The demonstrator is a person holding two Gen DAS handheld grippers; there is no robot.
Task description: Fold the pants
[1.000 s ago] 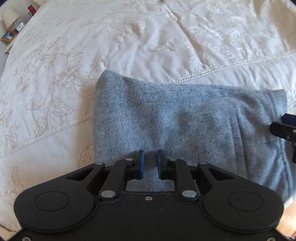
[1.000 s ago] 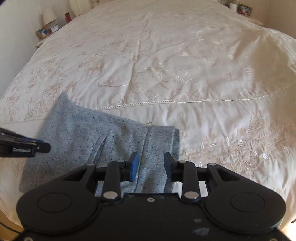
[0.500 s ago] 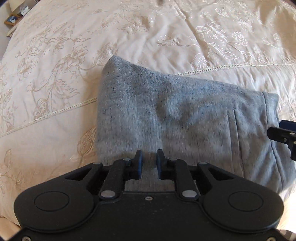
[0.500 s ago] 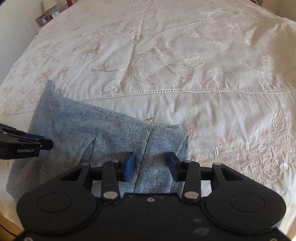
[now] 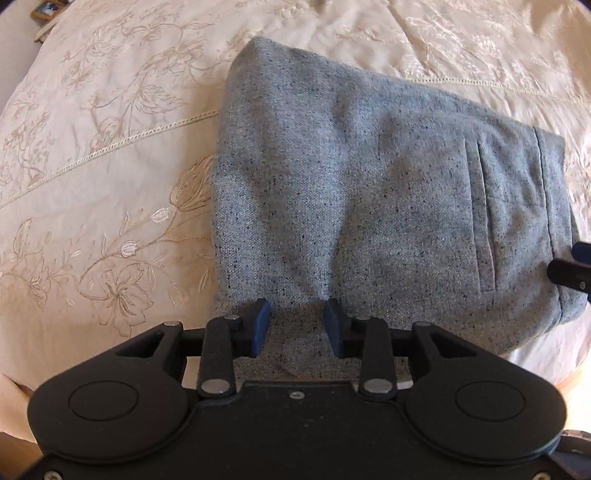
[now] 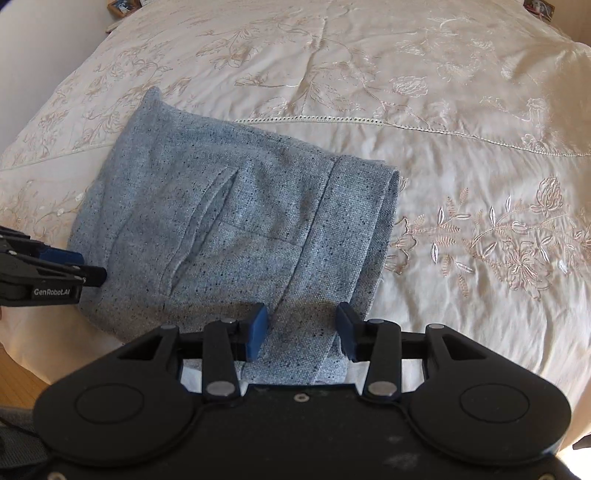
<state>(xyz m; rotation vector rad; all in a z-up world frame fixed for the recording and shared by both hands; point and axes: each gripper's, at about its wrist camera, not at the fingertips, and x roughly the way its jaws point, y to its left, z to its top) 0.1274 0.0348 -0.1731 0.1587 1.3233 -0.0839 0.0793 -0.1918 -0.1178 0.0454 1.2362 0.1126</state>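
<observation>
Grey speckled pants (image 5: pixel 369 203) lie folded into a compact rectangle on the bed, pocket slit and waistband towards the right end. My left gripper (image 5: pixel 297 326) points down over their near edge. Its jaws are opening, with the cloth in the gap and the pads clear of it. My right gripper (image 6: pixel 301 328) hovers over the waistband end of the pants (image 6: pixel 240 229), jaws wide and still opening, cloth below the gap but not pinched. Each view catches the other tool: the right gripper (image 5: pixel 572 269) at the edge, the left gripper (image 6: pixel 55 273) at the pants' left end.
A cream embroidered bedspread (image 6: pixel 443 110) covers the bed all around the pants. Picture frames (image 6: pixel 122 5) stand on a bedside table at the far left corner. Wooden floor (image 6: pixel 18 376) shows beyond the near bed edge.
Both pairs of jaws have spread apart; the left pair was narrow on the pants' near edge and now stands wider. Both views have shifted across the pants, which look closer.
</observation>
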